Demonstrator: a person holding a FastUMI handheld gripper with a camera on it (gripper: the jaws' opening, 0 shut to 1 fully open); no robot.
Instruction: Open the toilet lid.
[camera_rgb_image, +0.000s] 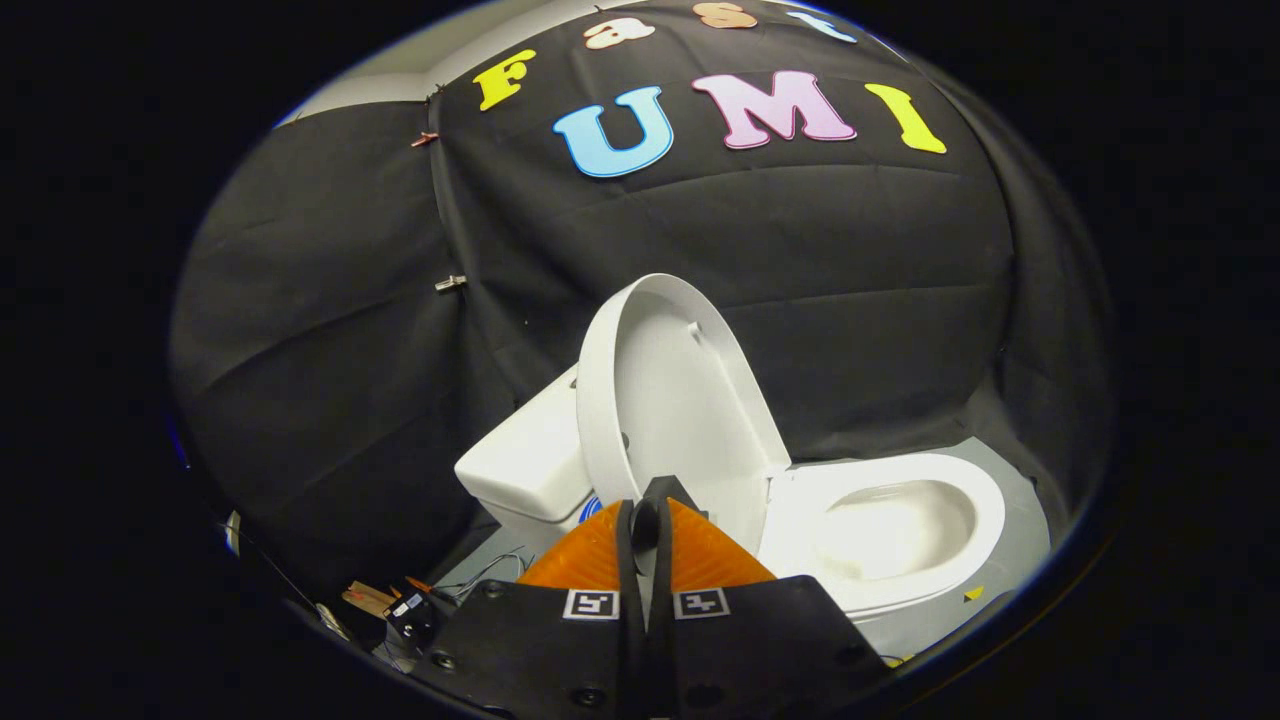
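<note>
tool (648, 515) low in gripper view, its two orange-backed fingers (585, 560) pressed together tip to tip, only a thin dark slit between them, nothing held. each finger base carries a small square black-and-white marker. just ahead of the fingertips: white toilet lid (670, 395), already raised, standing near upright and leaning back toward the tank (530, 465). lid's inner face is turned toward the bowl, one small bumper visible near its top. whether the fingertips touch the lid's lower edge: cannot tell, they overlap it in view. seat and bowl (890, 525) lie open on the right of the lid, bowl interior white. toilet sits on a grey floor (1020, 520). left of the fingers, down by the floor: loose wires and small bits of hardware (410, 610), too small to identify. black cloth wall (330, 330) behind everything, held by a couple of clips.
</note>
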